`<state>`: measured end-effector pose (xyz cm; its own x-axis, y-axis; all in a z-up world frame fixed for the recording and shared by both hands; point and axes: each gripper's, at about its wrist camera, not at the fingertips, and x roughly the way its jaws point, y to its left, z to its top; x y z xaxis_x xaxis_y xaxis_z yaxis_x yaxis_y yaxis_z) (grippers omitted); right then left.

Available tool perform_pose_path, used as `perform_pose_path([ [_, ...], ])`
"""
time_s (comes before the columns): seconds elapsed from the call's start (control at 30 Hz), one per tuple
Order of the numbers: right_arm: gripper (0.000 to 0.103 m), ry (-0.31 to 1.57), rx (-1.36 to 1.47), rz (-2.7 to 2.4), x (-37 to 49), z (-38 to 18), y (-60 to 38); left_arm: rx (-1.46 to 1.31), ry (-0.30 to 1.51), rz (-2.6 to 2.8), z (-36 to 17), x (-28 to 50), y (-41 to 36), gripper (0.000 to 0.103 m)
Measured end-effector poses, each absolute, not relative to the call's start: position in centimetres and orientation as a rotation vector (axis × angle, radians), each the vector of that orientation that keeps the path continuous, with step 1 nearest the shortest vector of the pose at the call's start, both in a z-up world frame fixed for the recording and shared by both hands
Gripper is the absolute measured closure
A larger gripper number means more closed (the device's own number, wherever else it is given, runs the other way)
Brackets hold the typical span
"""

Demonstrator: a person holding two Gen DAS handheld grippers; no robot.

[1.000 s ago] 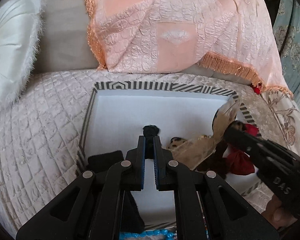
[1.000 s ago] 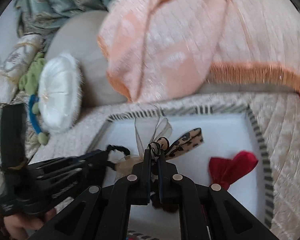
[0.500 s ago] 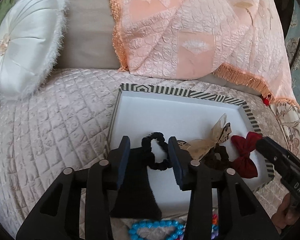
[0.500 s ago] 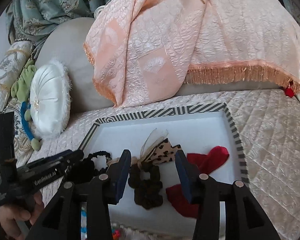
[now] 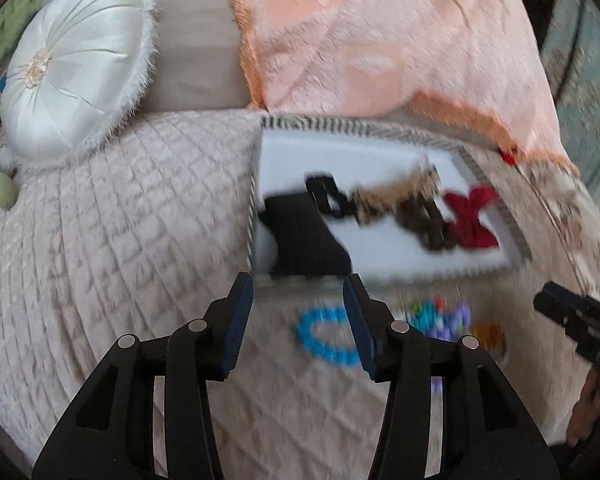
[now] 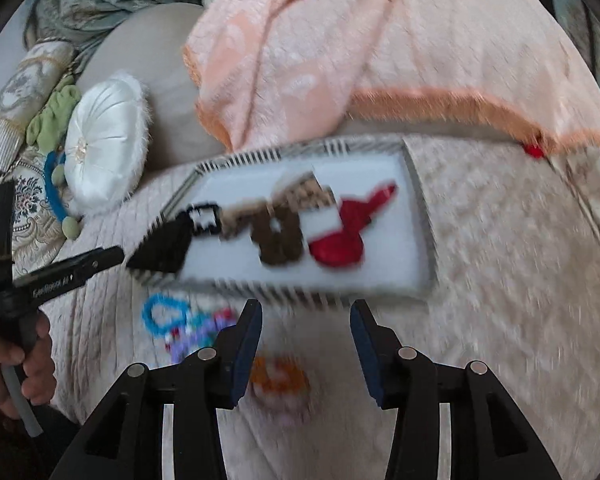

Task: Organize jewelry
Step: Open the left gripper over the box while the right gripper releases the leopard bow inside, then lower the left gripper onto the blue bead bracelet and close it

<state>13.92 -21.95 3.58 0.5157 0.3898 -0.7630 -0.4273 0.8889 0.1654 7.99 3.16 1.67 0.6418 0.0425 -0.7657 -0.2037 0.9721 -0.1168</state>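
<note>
— Which colours are seen in the black-and-white striped tray with a white floor (image 6: 236,286)?
— A black fabric piece (image 5: 304,236), a black scrunchie (image 5: 326,196), a leopard-print bow (image 5: 396,196), a brown scrunchie (image 6: 278,238) and a red bow (image 5: 470,222).

— And on the beige quilted cover (image 5: 112,240)?
— A blue bead bracelet (image 5: 324,334), orange beads (image 6: 278,376); a white satin round cushion (image 5: 74,66) and a peach fringed throw (image 5: 380,36) are shown behind.

Showing as quilted, matt beige cloth bedspread (image 5: 112,216); glossy white satin round cushion (image 5: 74,68); smooth white striped-rim tray (image 6: 414,216); soft red fabric bow (image 6: 350,226).
</note>
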Motion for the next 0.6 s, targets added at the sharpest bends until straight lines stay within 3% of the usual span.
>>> perform_pose_path([
  [0.37,0.060,1.013,-0.116,0.505,12.5,0.2,-23.0,-0.229,0.989,0.260,-2.6,8.9,3.0,0.057],
  [0.5,0.072,1.042,-0.147,0.538,12.6,-0.7,-21.9,-0.217,1.007,0.259,-3.4,9.6,2.5,0.057],
  [0.6,0.073,1.062,-0.170,0.522,12.8,-1.4,-21.6,-0.211,1.022,0.270,-4.0,10.0,2.6,0.057],
])
